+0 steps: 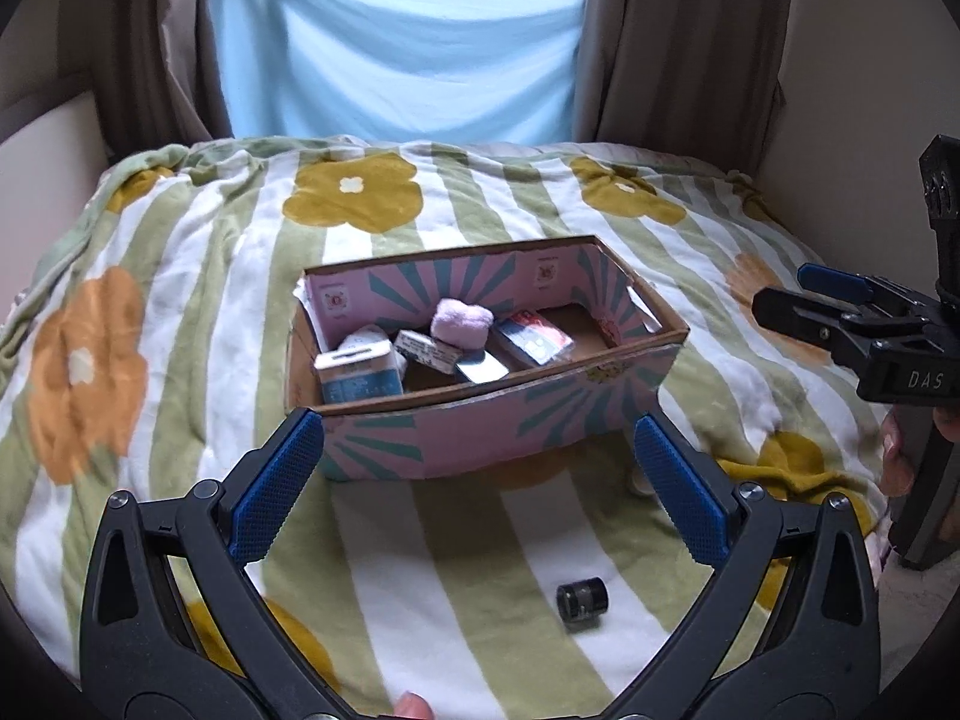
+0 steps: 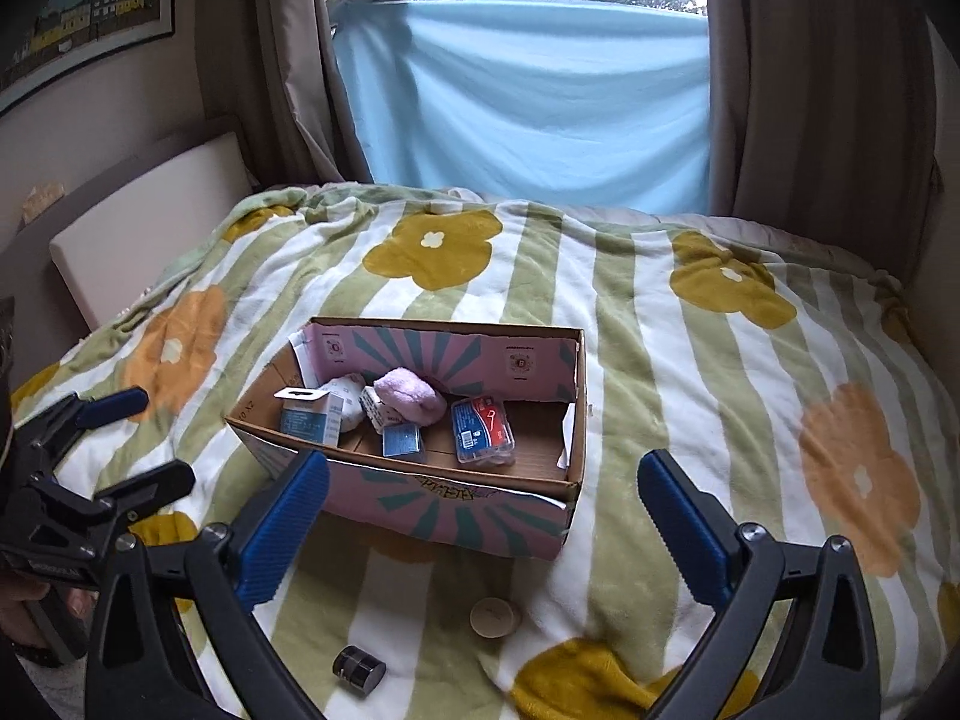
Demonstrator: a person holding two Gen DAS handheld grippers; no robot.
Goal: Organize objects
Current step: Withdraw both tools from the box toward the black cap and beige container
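Observation:
A pink and teal cardboard box (image 1: 480, 438) (image 2: 456, 516) stands on the bed and holds small packs and a pink fluffy ball (image 1: 462, 321) (image 2: 408, 396). A small black jar (image 1: 582, 597) (image 2: 359, 669) lies on the blanket in front of the box. A round cream lid (image 2: 493, 617) lies near it, mostly hidden in the left wrist view. My left gripper (image 1: 480, 474) (image 2: 114, 438) is open and empty, just before the box. My right gripper (image 2: 483, 510) is open and empty, above the blanket in front of the box; it also shows at the right in the left wrist view (image 1: 798, 294).
A striped flowered blanket (image 2: 690, 360) covers the bed. A blue cloth (image 2: 528, 102) hangs over the window between brown curtains. A cream headboard cushion (image 2: 144, 222) stands at the left wall.

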